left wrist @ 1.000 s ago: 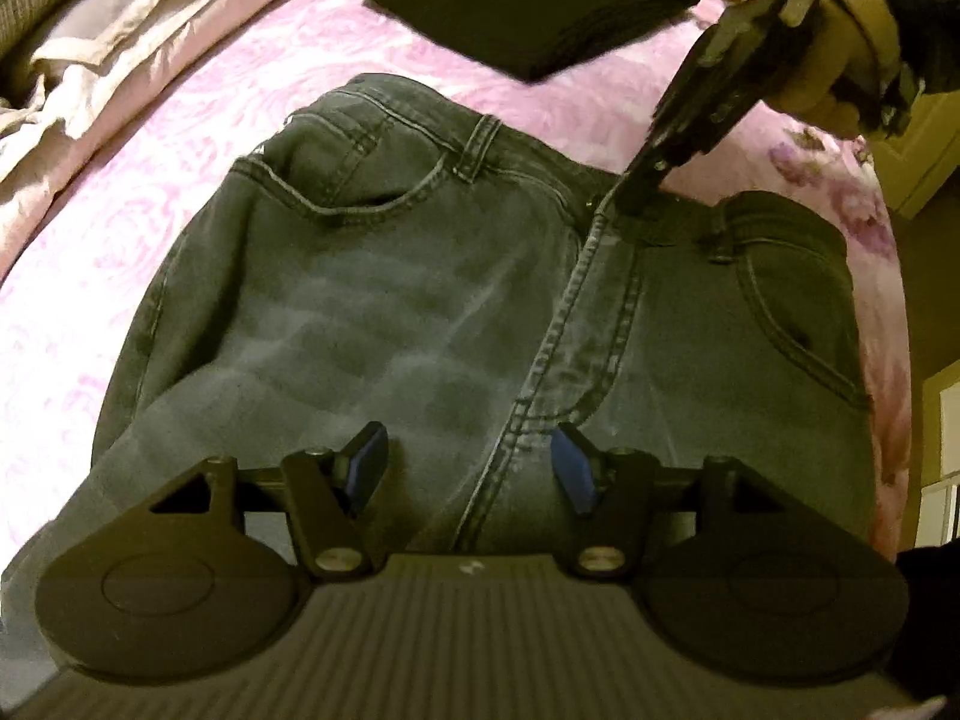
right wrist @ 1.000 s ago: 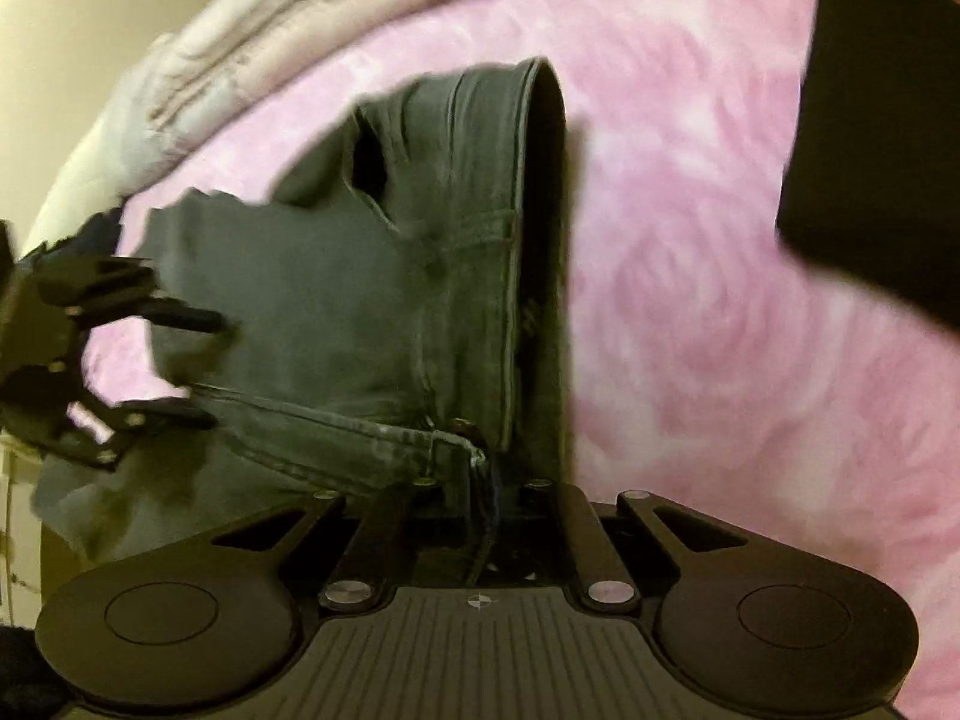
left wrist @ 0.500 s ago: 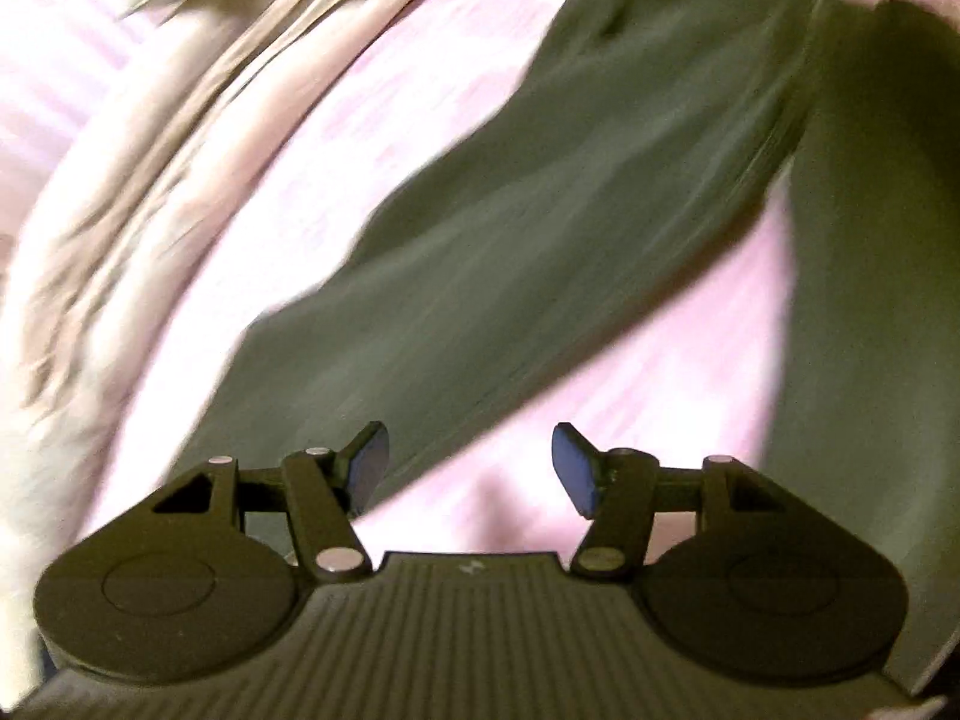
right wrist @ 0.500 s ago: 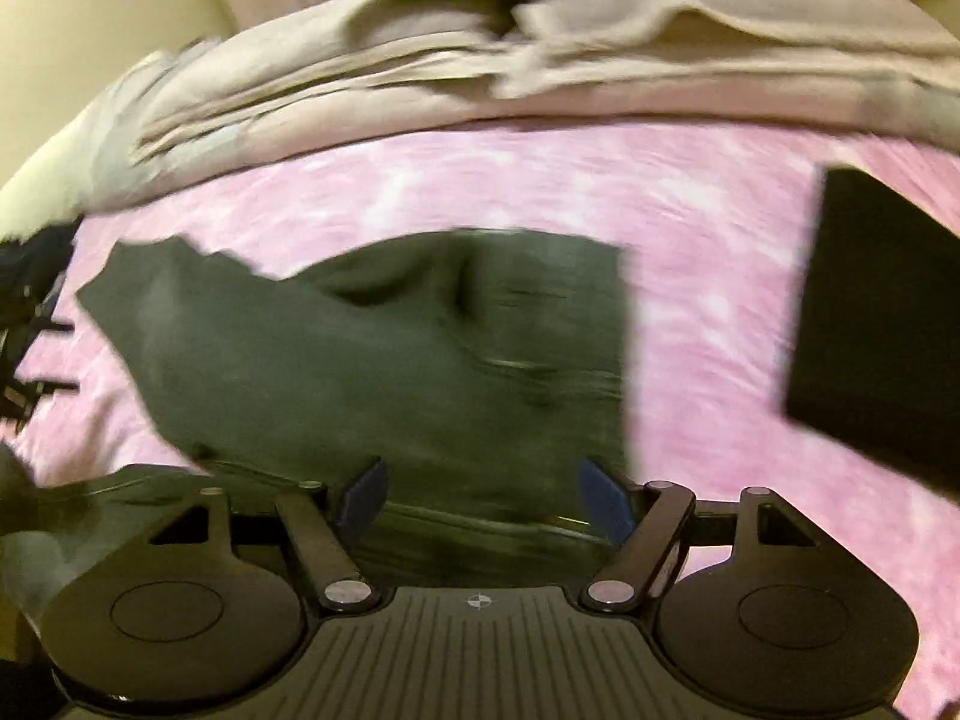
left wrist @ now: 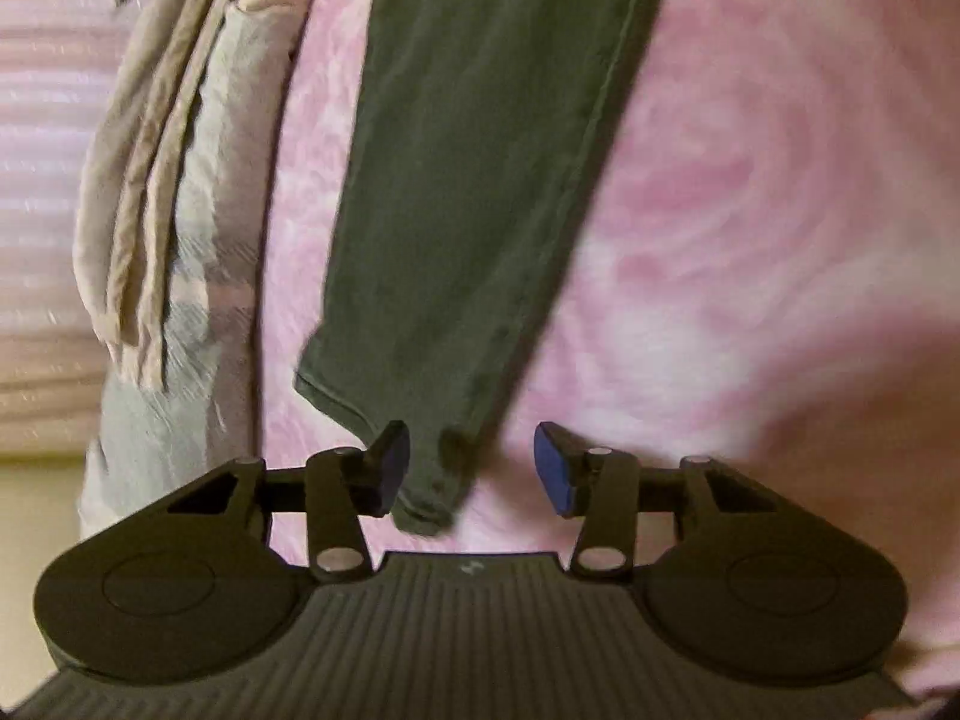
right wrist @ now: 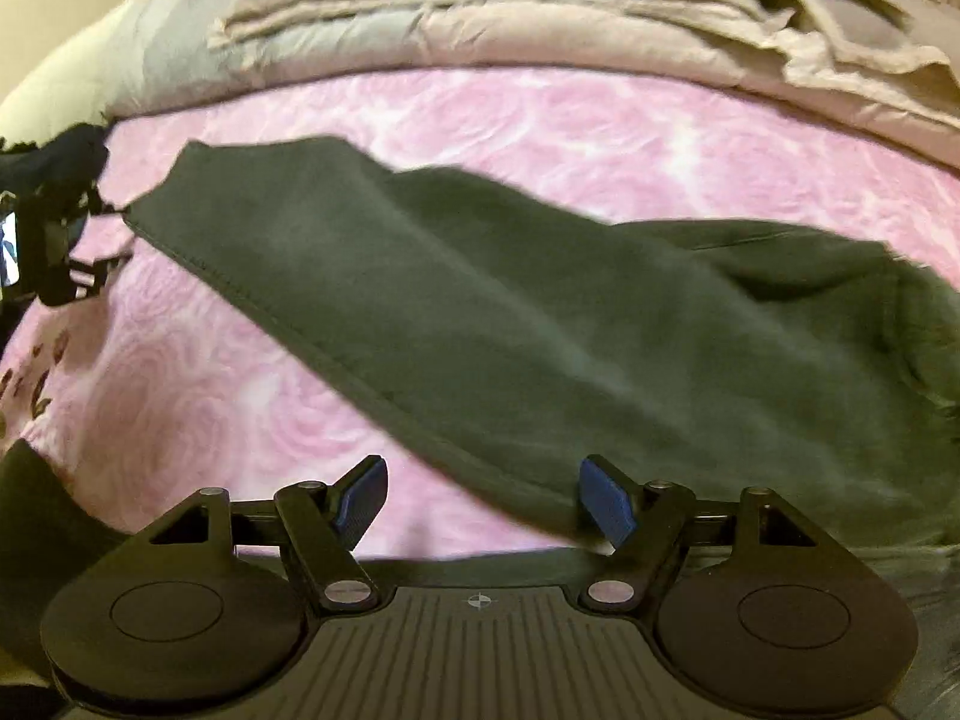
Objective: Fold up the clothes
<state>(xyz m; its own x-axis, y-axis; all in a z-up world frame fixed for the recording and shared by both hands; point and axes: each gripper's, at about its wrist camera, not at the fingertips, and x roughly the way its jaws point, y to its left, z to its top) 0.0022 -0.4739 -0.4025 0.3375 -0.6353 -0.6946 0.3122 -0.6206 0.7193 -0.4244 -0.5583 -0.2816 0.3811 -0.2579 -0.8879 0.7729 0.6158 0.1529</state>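
Jeans [left wrist: 480, 192] now lying stretched along pink bed [left wrist: 750, 210], leg hem entering gap of left hand-held gripper [left wrist: 471, 468], gaping wide, gripping nothing. Right hand-held gripper [right wrist: 483, 504] having released waistband, also hovering wide open and empty. Hem pickup looking imminent.

jeans [right wrist: 540, 312] on bedspread [right wrist: 540, 120], bedding [right wrist: 480, 18] behind.

jeans [left wrist: 480, 180] cut off at top — waistband unseen, edges blurred
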